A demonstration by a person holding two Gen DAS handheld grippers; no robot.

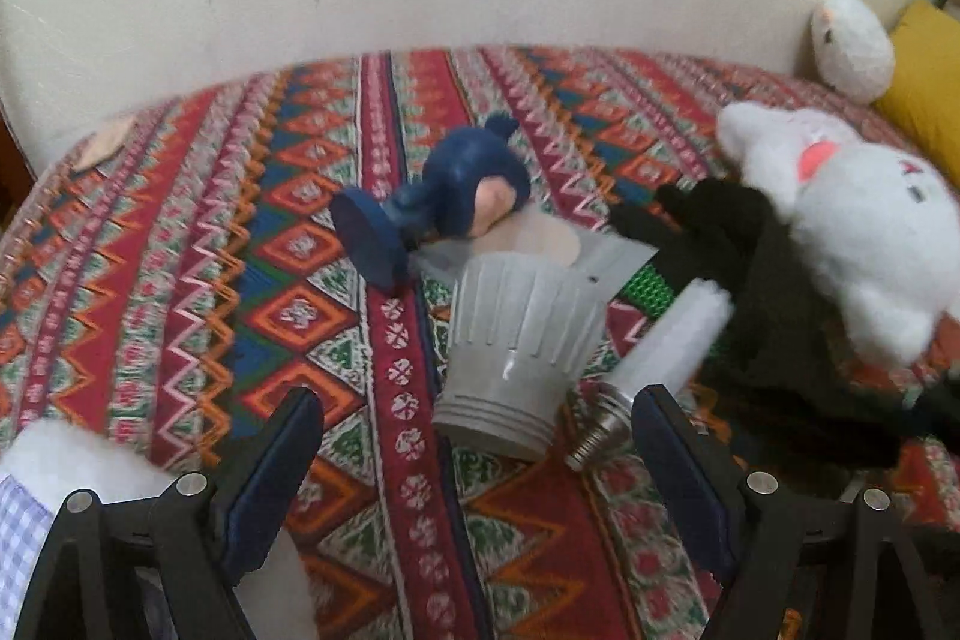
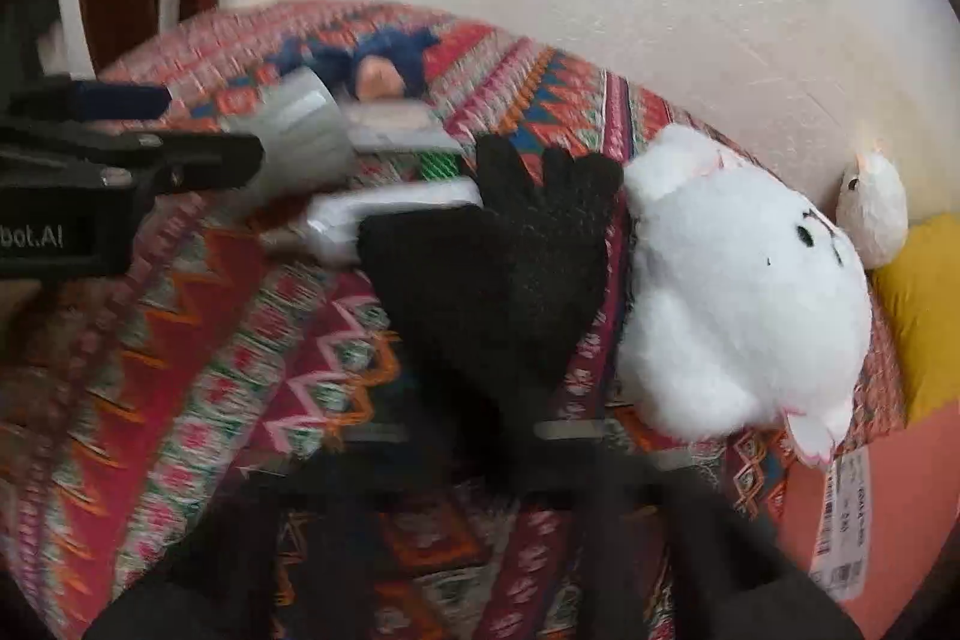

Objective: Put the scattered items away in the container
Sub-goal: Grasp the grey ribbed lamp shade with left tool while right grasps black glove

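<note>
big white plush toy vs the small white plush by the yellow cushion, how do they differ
The big white plush toy lies on its side on the patterned bedspread, touching the black knit glove; the small white plush sits against the wall, apart from the clutter. The big one shows pink ears; the small one looks plainer. Both are white and fluffy.

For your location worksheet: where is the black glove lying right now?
In the right wrist view, the black glove lies mid-frame on the patterned bedspread, touching the white plush toy.

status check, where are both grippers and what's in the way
Left gripper open, straddling the grey lamp housing. Right gripper blurred, jaws unclear, over the black glove. Glove overlaps the white tube bulb; white plush beside it. No container in view.
</note>
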